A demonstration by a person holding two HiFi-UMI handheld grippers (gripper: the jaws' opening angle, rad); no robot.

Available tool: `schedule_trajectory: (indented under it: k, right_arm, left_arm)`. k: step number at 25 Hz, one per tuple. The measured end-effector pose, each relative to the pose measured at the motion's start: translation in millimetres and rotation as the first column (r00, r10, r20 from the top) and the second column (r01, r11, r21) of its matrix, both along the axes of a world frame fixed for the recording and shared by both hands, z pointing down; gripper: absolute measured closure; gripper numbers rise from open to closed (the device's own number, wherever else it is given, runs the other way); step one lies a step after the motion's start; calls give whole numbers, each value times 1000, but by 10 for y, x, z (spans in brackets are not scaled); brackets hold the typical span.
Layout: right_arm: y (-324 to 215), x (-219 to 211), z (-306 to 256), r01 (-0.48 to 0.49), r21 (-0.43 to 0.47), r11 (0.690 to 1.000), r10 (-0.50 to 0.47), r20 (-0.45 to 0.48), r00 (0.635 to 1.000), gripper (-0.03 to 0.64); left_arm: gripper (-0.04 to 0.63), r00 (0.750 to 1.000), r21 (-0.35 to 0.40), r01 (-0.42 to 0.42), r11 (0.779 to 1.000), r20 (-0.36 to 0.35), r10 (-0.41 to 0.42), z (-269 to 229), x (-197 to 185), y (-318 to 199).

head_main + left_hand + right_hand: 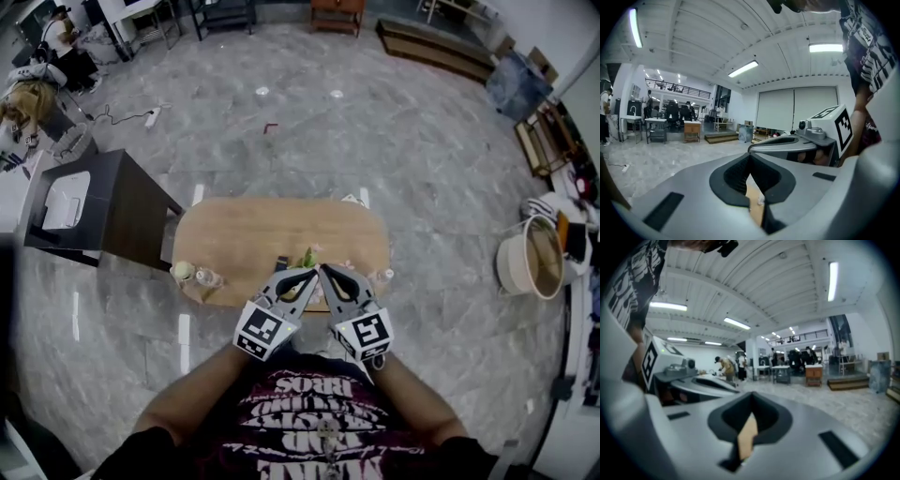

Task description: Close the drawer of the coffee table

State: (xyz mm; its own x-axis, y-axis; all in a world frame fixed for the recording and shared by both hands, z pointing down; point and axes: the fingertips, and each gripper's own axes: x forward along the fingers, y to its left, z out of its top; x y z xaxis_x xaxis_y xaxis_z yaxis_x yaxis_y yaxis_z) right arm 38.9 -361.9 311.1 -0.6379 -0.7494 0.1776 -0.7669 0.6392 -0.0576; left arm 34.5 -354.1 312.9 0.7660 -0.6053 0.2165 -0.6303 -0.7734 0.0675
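Clutter along the near edge of the coffee table (272, 230) was the main hazard: small bottles (195, 275) stood at its left corner, and other small items sat just beyond the gripper tips. Both claws were clenched on nothing. The left gripper (306, 275) and the right gripper (325, 271) were held side by side over that edge, tips almost meeting. The drawer could not be made out; it probably lay on the person's side, hidden beneath the grippers, so its opening could not be judged. A push aimed too high would likely have toppled the bottles rather than met the drawer front. An off-centre push might have jammed the drawer askew, and a hard shove could have slid the table across the smooth floor (375, 141).
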Motion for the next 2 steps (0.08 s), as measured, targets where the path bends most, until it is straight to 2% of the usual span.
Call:
schedule_trajectory:
  k: [2]
  right_arm:
    - [-223, -132, 20, 4, 2, 1000, -4, -4, 1000, 584]
  left_arm:
    - [574, 1000, -10, -26, 1000, -15, 26, 38, -95, -194]
